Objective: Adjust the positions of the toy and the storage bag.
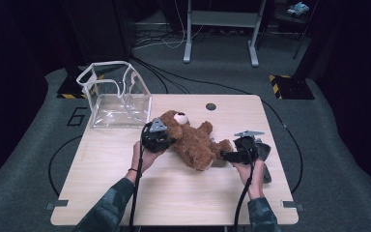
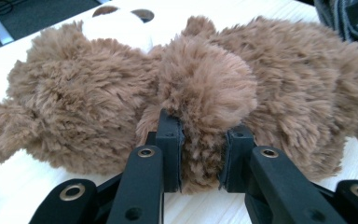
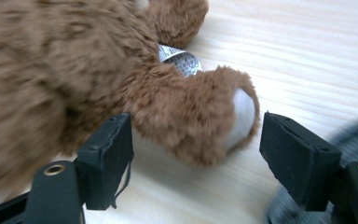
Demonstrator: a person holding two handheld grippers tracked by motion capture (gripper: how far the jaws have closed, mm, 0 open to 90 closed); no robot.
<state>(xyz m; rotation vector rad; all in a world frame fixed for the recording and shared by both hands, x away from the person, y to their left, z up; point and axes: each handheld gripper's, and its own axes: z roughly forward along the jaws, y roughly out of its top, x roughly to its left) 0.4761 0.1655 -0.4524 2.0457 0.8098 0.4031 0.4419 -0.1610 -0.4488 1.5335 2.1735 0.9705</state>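
A brown teddy bear lies on its back in the middle of the wooden table, head toward the far left. My left gripper comes in from the bear's left side. In the left gripper view, my left gripper is shut on the bear's furry arm, with the pads pressed into the fur. My right gripper is at the bear's foot end. In the right gripper view, my right gripper stands open, and the bear's leg lies between the jaws without touching either pad.
A clear plastic bag stands open at the table's far left corner. A dark grey cloth lies under and beside my right hand, and its edge is by the right jaw. A round cable hole sits near the far edge.
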